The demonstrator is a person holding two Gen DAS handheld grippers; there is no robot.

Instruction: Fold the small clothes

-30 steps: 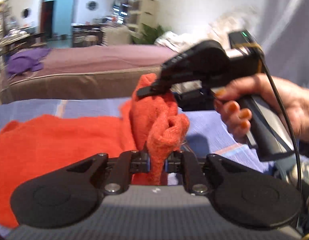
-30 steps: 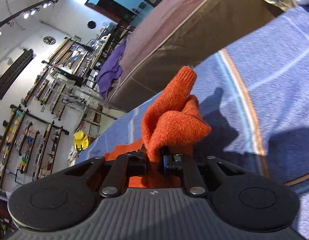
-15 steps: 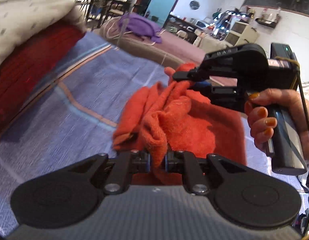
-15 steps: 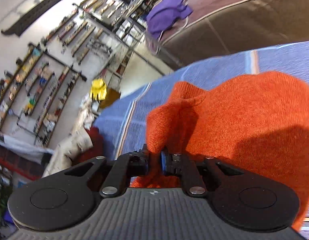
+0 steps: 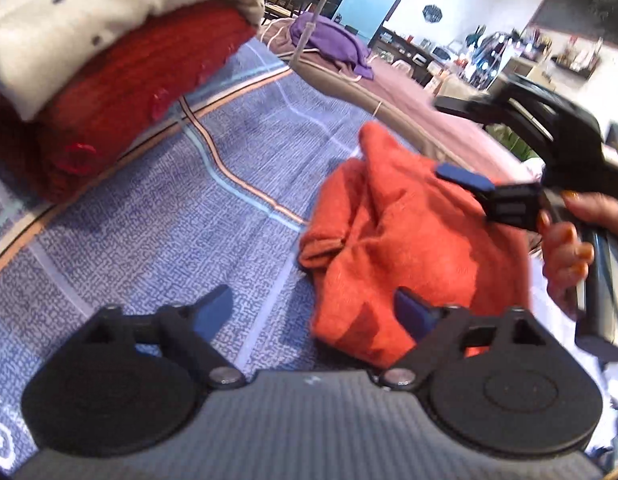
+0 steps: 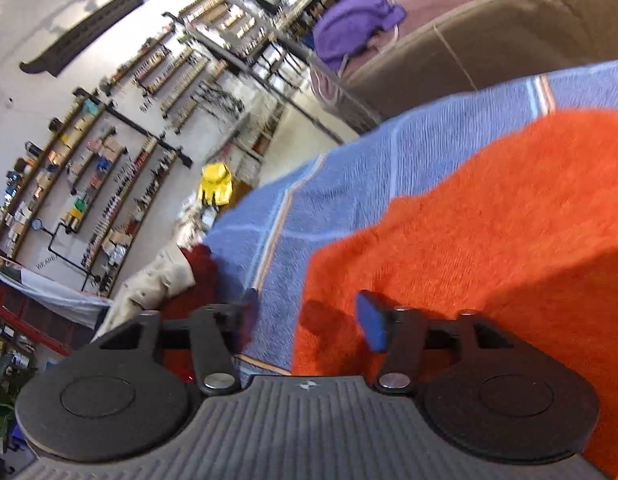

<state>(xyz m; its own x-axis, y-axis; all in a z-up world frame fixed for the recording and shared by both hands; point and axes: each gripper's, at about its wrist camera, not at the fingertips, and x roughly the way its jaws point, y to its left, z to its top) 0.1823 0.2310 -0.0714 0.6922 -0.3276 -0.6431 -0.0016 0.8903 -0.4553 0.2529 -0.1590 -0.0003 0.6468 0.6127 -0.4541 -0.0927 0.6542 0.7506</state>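
Observation:
An orange knit garment lies bunched and folded over on the blue patterned cloth. My left gripper is open and empty, its right finger just over the garment's near edge. My right gripper shows in the left wrist view, open above the garment's far side. In the right wrist view the right gripper is open over the garment's left edge, holding nothing.
A stack of folded clothes, a dark red knit under a cream dotted piece, sits at the left on the blue cloth. A brown bed with a purple garment lies beyond. Shelves line the far wall.
Both grippers were shut on the orange garment, carried it over itself and laid it down. Now both have opened and let go, and the garment rests folded on the cloth.

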